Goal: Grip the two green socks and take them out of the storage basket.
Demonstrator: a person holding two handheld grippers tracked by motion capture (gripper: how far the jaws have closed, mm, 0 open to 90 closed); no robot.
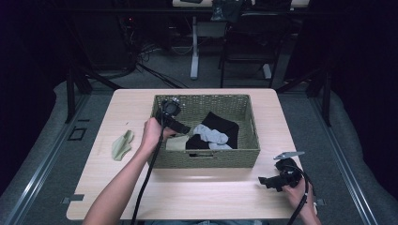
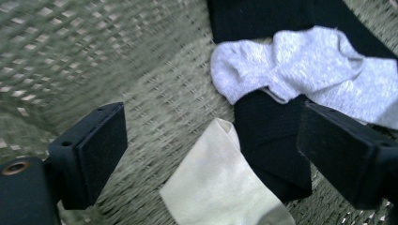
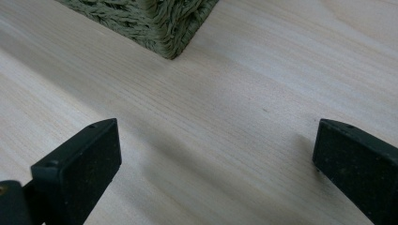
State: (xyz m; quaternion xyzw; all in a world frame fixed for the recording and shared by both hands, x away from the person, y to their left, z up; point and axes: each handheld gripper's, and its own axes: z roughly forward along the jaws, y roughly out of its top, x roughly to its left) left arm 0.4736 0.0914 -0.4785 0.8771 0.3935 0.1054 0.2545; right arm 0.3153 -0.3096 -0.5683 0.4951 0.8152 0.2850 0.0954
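A woven green basket (image 1: pixel 206 158) stands mid-table and holds a pale yellow sock (image 1: pixel 176 143), a black sock (image 1: pixel 220 123) and a grey sock (image 1: pixel 211 136). My left gripper (image 1: pixel 185 130) reaches down into its left half. In the left gripper view the left gripper (image 2: pixel 213 154) stands open, with the pale yellow sock (image 2: pixel 220 187) and the edge of the black sock (image 2: pixel 267 136) lying between the jaws; the pads touch neither. The grey sock (image 2: pixel 300 65) lies farther off on the black one. My right gripper (image 1: pixel 265 182) rests low over the table at front right, open and empty (image 3: pixel 216 173).
A light green sock (image 1: pixel 122 144) lies on the wooden table (image 1: pixel 211 197) left of the basket. The basket's near right corner (image 3: pixel 164 23) stands ahead of the right gripper, with bare tabletop (image 3: pixel 234 93) between. Beyond the table are chairs and table legs.
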